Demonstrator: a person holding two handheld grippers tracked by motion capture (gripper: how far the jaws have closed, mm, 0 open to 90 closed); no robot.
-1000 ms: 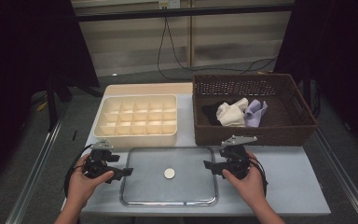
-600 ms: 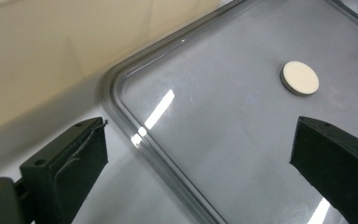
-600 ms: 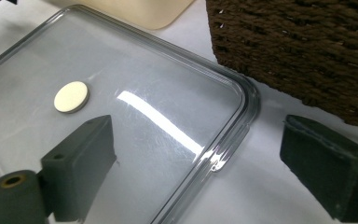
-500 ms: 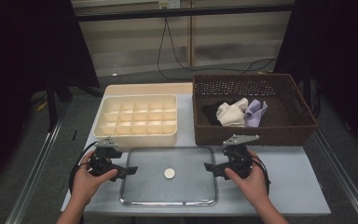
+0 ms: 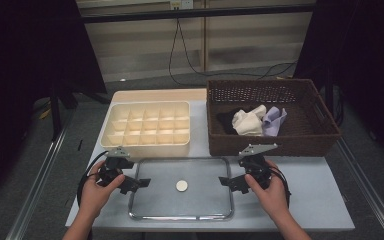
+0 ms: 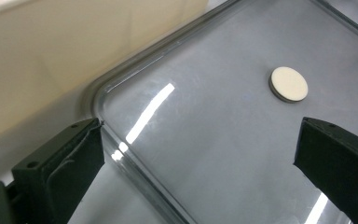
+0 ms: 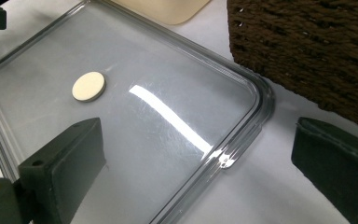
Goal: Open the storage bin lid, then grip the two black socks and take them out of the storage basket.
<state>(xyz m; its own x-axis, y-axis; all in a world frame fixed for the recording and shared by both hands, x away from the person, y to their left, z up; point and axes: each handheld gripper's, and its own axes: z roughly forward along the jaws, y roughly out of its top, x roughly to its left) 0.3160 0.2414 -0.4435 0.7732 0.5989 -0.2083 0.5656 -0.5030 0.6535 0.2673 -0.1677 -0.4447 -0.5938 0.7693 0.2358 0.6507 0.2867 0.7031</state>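
A person's two hands are holding black two-jaw grippers at either side of a clear, rounded-corner glass lid (image 5: 180,210) that is lying flat on the grey table (image 5: 310,200), nearest the person. The left gripper (image 5: 136,184) is sitting at the lid's left edge with its jaws spread wide, having just been opening; in the left gripper view the lid's rim (image 6: 121,154) is running between them, no pad pressing on it. The right gripper (image 5: 229,182) is sitting at the lid's right edge, its jaws likewise spread wide after just opening; in the right gripper view the lid's corner (image 7: 256,107) is lying between them, untouched. A small round cream-coloured knob (image 5: 181,186) is sitting at the middle of the lid. Behind the lid, a cream plastic organiser box divided into many small compartments (image 5: 147,129) is standing on the left, and a dark brown woven wicker basket (image 5: 275,142) on the right is holding a cream cloth (image 5: 247,122), a pale lilac cloth (image 5: 274,120) and a black cloth (image 5: 225,120).
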